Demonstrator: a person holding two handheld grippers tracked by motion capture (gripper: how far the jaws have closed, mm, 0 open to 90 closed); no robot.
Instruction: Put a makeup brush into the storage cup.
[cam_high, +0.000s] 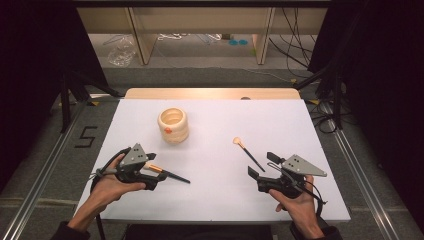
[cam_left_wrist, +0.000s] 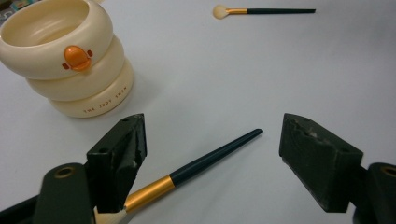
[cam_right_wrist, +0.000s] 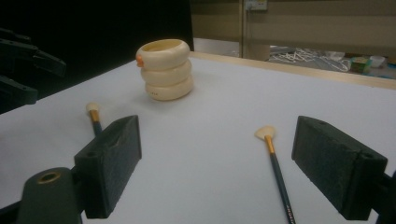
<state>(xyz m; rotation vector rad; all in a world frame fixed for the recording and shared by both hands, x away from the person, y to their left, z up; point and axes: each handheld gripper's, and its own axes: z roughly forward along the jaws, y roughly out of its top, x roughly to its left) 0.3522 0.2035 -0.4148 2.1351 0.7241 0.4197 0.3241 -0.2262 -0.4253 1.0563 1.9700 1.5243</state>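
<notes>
- a white table (cam_high: 215, 195) is seen from above, with a wooden strip along its far edge and a cream holder (cam_high: 173, 125) standing upright toward the far left part
- the cream holder (cam_left_wrist: 65, 56) is shaped like three stacked rings, its mouth is open upward, and a small orange mark is carried on its side
- the left gripper (cam_high: 150, 162) is held near the near left corner of the table, its jaws spread wide; no earlier picture is at hand to compare
- a dark-handled brush (cam_high: 167, 173) with a gold ferrule is laid flat on the table under and between those jaws, its handle tip pointed toward the middle of the table
- in the left gripper view, the dark-handled brush (cam_left_wrist: 201, 161) is seen passing just beside the left jaw, with its pale bristle end at the bottom edge; it is not pinched by the pads, and whether it is touched by the left jaw cannot be told
- the right gripper (cam_high: 262, 165) is held near the near right corner, with its jaws spread apart and nothing between the pads
- a second brush (cam_high: 247, 152) is laid on the table just beyond the right gripper, its rounded pale head pointed toward the far edge and its dark handle toward the gripper
- in the right gripper view, the second brush (cam_right_wrist: 275, 168) is seen lying between the two jaws, apart from both
- the holder (cam_right_wrist: 166, 70) is well apart from both brushes
</notes>
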